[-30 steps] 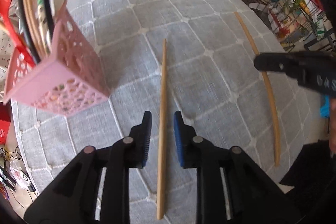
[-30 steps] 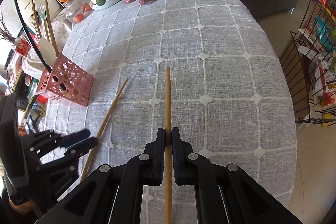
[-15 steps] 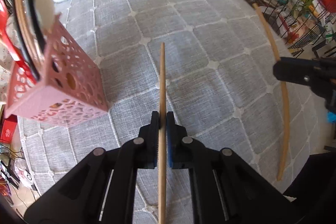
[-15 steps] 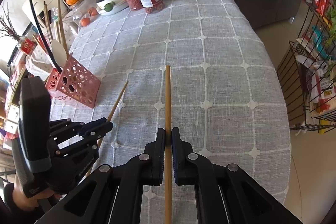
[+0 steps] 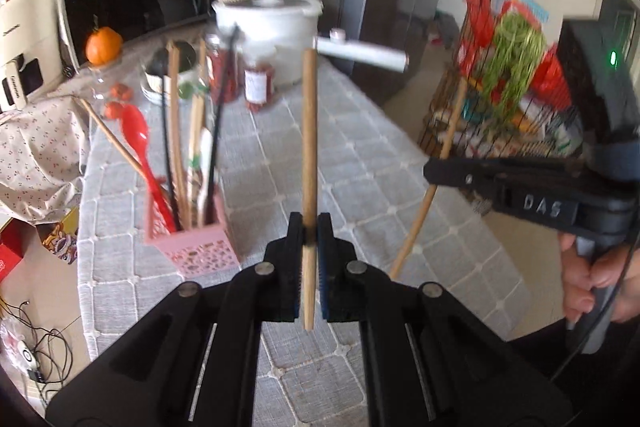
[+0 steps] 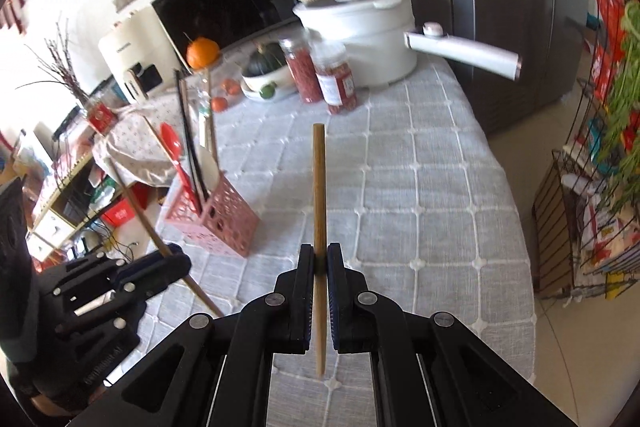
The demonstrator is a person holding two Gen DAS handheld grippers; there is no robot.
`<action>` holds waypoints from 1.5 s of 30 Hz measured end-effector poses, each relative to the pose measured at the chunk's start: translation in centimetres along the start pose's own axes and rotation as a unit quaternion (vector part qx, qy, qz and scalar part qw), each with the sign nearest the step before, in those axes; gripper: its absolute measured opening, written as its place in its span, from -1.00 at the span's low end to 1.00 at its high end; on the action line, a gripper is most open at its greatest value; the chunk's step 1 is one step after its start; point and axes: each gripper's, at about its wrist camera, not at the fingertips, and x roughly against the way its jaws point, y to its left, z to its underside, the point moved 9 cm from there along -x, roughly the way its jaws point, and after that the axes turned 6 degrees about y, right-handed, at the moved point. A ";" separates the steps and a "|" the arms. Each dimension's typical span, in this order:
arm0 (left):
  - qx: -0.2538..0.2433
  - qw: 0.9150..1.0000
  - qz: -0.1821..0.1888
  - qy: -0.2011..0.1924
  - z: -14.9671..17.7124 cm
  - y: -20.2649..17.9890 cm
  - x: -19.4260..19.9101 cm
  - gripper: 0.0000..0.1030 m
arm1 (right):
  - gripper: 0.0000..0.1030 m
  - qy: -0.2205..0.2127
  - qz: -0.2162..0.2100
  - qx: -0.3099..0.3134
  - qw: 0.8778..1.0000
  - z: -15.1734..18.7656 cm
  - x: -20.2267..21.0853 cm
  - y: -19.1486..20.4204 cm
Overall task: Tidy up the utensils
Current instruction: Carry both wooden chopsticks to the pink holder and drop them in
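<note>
Left tool [image 5: 310, 227]: jaws nearly together, clamped on a wooden chopstick [image 5: 309, 155] near its lower end; the stick runs up & away from the jaws, short tail poking out below, clear of the desk [image 5: 360, 163]. In the right wrist view the same tool [image 6: 160, 269] sits at lower left w/ its stick [image 6: 136, 207] slanting up-left.

Right tool [image 6: 320, 263]: jaws also pinched narrow, gripping a 2nd chopstick [image 6: 319, 195] low on its length, lifted off the grey checked cloth. From the left wrist view this tool [image 5: 430, 171] comes in from the right, a person's hand [image 5: 592, 283] on its grip, stick [image 5: 424, 203] angled across it.

Pink perforated utensil holder [image 5: 192, 239] stands on the desk left of both tools, w/ red spoon [image 5: 138, 131], other chopsticks & a black utensil upright in it. White pot [image 6: 360, 35] and two jars at the desk's far end.
</note>
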 end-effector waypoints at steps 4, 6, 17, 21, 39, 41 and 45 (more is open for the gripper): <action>0.018 0.997 -0.017 -0.067 -2.5 0.8 2.3 -0.85 | -0.88 -0.038 -0.005 0.017 0.999 -1.2 1.8 1.5; 0.029 0.993 -0.028 -0.109 -3.7 1.5 3.9 -0.85 | -0.88 -0.056 -0.009 0.022 0.998 -1.8 2.6 2.2; 0.042 0.970 -0.108 -0.212 -6.0 4.8 6.2 -0.85 | -0.88 -0.123 -0.029 0.039 0.991 -4.7 5.0 6.2; 0.037 0.968 -0.144 -0.200 -5.4 6.5 3.6 -0.85 | -0.88 -0.129 -0.036 0.041 0.990 -5.2 4.8 6.9; 0.069 0.977 -0.157 -0.126 -3.5 9.5 0.2 -0.13 | -0.88 -0.158 -0.071 0.046 0.984 -6.1 5.1 9.1; 0.071 0.977 -0.160 -0.122 -3.2 9.7 0.7 0.01 | -0.88 -0.165 -0.078 0.046 0.982 -6.4 5.3 9.5; 0.084 0.976 -0.174 -0.100 -1.7 10.8 1.3 0.20 | -0.88 -0.176 -0.091 0.046 0.979 -7.0 5.5 10.5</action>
